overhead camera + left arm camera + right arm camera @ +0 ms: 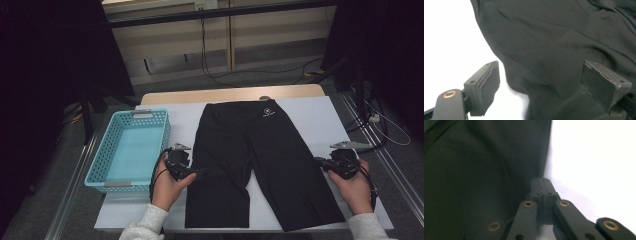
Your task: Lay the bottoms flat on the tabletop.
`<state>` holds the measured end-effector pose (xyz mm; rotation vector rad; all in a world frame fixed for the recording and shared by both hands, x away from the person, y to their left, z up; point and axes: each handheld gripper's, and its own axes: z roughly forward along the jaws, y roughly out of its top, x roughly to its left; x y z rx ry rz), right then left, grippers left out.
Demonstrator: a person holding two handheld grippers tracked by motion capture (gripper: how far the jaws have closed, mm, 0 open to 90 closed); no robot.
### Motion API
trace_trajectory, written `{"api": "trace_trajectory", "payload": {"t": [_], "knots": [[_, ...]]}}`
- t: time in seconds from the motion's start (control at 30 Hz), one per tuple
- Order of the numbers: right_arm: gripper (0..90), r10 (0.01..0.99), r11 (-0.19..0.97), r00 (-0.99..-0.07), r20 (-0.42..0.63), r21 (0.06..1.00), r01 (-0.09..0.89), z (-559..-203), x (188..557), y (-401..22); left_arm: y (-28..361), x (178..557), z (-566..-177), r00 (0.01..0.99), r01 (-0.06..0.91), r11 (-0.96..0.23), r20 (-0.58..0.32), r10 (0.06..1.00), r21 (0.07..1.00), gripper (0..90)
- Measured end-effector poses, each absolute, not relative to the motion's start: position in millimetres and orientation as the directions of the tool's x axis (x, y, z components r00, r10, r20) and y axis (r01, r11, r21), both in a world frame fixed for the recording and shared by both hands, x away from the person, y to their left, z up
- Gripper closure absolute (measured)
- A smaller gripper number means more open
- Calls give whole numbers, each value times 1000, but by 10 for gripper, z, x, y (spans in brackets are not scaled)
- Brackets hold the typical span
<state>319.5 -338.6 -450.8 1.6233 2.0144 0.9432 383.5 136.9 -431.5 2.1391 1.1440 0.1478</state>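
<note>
- Two grippers are held at the near half of a white-covered table [320, 112], one at each outer edge of a pair of black shorts [250, 160].
- The black shorts are laid flat in the middle of the table, waistband toward the far edge and both legs pointing toward the person; a small white logo [268, 113] is seen near the waistband.
- The left gripper [199, 173] is held by the left hand [167, 189] at the outer edge of the left-hand leg, roughly halfway down it.
- In the left gripper view its fingers [487, 83] are seen spread wide, one over the white cover and the other over the black cloth, with the hem edge of the shorts lying between them; the pads are not pressed on the cloth.
- The right gripper [320, 161] is held by the right hand [355, 192] at the outer edge of the right-hand leg.
- In the right gripper view its fingers [541, 186] are seen pressed fully together right at the border of black cloth and white cover; whether a fold of the shorts is pinched between the pads cannot be told.
- A light blue perforated basket [112, 145] is stood on the left part of the table, just beside the left gripper and apart from the shorts.
- Grey sleeves are seen at both wrists.
</note>
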Motion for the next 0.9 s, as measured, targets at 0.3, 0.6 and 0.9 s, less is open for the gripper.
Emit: {"api": "trace_trajectory", "payload": {"t": [0.3,0.6,0.9], "knots": [[761,964,82,-237,118,718,692,-4558,3162,-3390,1406,3847,-4346,577,704,-358,-200,792,613,149],[403,941,76,-297,164,750,657,-4517,3157,-3247,1414,3838,-4345,583,695,-367,-187,790,618,133],[188,918,98,-360,169,781,617,-4445,3201,-3050,1435,3826,-4354,582,702,-357,-207,786,616,129]]}}
